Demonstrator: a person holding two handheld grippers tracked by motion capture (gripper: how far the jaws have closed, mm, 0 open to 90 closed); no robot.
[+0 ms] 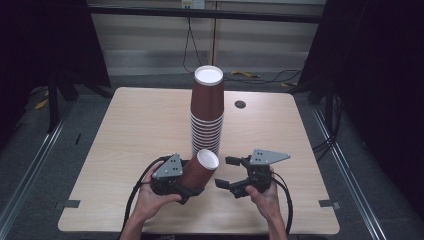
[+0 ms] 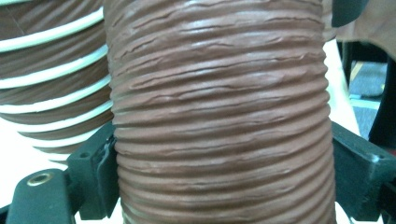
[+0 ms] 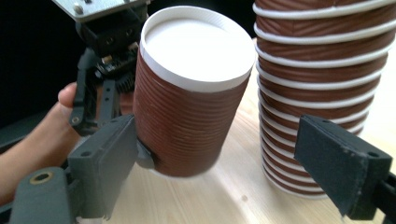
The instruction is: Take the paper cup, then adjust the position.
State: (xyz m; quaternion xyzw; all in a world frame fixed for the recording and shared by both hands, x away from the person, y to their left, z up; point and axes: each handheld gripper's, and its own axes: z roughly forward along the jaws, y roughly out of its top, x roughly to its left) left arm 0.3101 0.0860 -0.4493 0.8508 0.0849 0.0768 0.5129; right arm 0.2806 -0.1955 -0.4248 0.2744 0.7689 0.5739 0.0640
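We find no brand, label or readable writing on anything here; the cups are plain ribbed brown paper with white rims.

From above, we look down on a pale wooden table (image 1: 125, 145). Near its middle stands a tall stack (image 1: 206, 112) of upside-down brown cups, its white top facing up.

In front of the stack, the left gripper (image 1: 187, 187) is clamped on a single cup (image 1: 200, 169). That cup is lifted off the table and tilted, its white end pointing up and toward the stack, just beside the stack's lower cups. In the left gripper view, the cup (image 2: 219, 116) has its ribbed wall between the two black jaws, which press on it from either side, with the stack (image 2: 51, 79) close behind on the left.

The right gripper (image 1: 226, 172) sits just to the right of the held cup, with its jaws wide apart and nothing between them in the high view. In the right gripper view, its left jaw lies close against the cup (image 3: 187, 107) low on its wall; we cannot tell whether it touches. Its right jaw stands in front of the stack (image 3: 322, 88). The left gripper (image 3: 107, 70) and the person's hand (image 3: 42, 140) show behind the cup.
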